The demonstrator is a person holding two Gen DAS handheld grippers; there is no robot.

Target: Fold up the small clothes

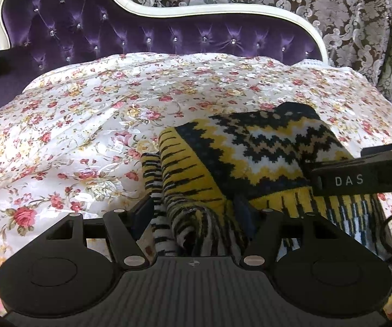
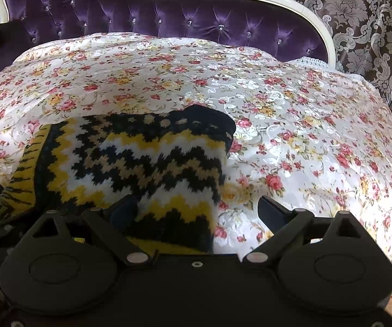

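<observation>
Left wrist view: a thick knitted sweater [image 1: 250,158], zigzagged in yellow, black and white, is seen lying on a glossy floral bedspread [image 1: 87,114] before a tufted purple velvet headboard [image 1: 141,35]. A bunched striped fold is seen between the 2 spread fingers of the left hand-held gripper [image 1: 196,212], unpinched. Right wrist view: the right hand-held gripper [image 2: 198,212] is held released over the sweater's right edge.
</observation>
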